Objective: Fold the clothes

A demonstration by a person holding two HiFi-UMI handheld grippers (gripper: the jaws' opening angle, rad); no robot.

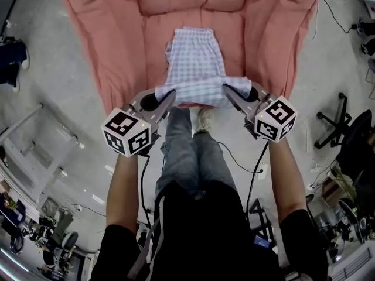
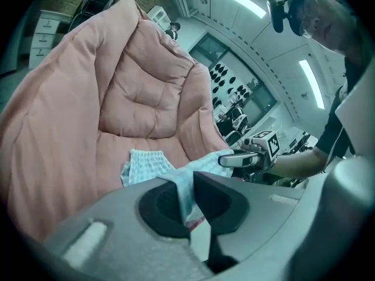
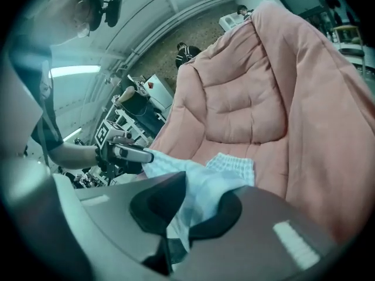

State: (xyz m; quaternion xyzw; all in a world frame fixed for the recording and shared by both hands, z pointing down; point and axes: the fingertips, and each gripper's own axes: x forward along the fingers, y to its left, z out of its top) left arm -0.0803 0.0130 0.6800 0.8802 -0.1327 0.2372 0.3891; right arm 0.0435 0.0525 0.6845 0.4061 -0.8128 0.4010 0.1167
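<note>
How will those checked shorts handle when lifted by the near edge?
Probably floppy: the shorts drape between the left gripper and right gripper. Likely light: thin cloth bunches in the fingers. May drag on the cushion.

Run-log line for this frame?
left gripper: shut on checked shorts | right gripper: shut on checked shorts | near edge lifted, rest on pink cushion

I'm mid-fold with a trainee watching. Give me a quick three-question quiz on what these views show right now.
1. True or false: the left claw is empty.
2. The checked garment lies on: A) pink quilt; B) wooden table; C) office chair.
3. Fill in: the right claw is shut on the garment's ____ edge, near or far from the person.
Key: 1 false, it grips the garment; 2 A; 3 near.
</note>
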